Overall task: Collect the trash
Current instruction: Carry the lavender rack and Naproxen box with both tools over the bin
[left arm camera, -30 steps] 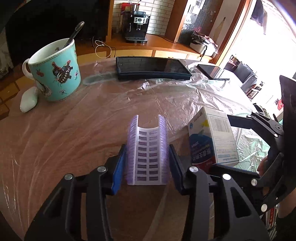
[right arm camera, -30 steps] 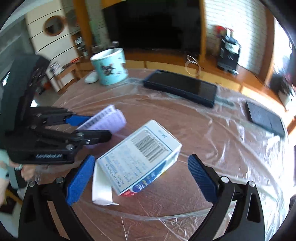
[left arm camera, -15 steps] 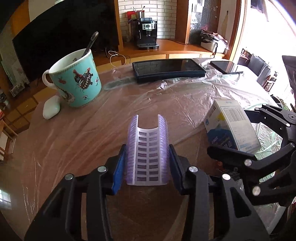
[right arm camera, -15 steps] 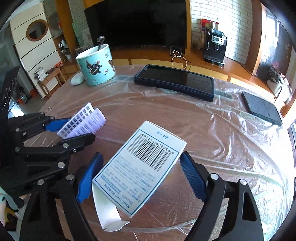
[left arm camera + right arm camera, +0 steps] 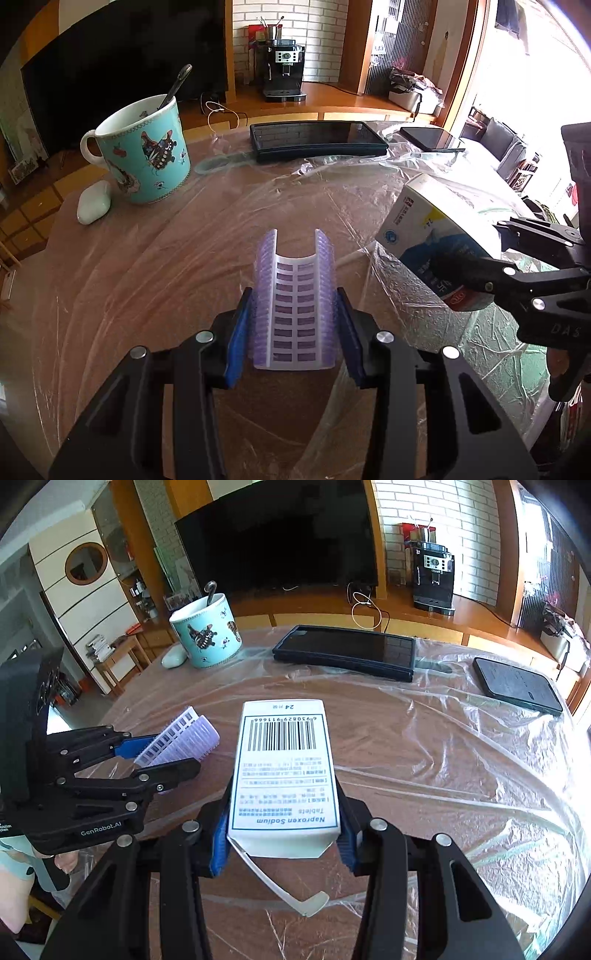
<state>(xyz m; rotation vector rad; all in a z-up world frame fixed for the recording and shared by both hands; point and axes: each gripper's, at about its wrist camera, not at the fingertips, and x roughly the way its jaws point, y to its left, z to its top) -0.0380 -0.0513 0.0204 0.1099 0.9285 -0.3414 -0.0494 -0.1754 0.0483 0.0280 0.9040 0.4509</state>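
Observation:
My left gripper [image 5: 293, 328] is shut on a bent purple and white blister strip [image 5: 293, 295] and holds it above the table. The strip also shows in the right wrist view [image 5: 181, 738], with the left gripper [image 5: 159, 757] at the left. My right gripper [image 5: 282, 834] is shut on a white tablet box [image 5: 282, 768] with a barcode on top and an open flap hanging below. In the left wrist view the box [image 5: 432, 240] is lifted at the right, held by the right gripper [image 5: 480, 273].
The round table [image 5: 424, 757] is covered with crinkled clear plastic film. A teal mug [image 5: 144, 155] with a spoon and a small white case [image 5: 94, 203] stand at the far left. A dark tablet [image 5: 347, 651] and a phone [image 5: 517, 685] lie at the far side.
My right gripper has shut on the tablet box and lifted it, turning it straight. My left gripper still holds the strip and has swung its view to the left.

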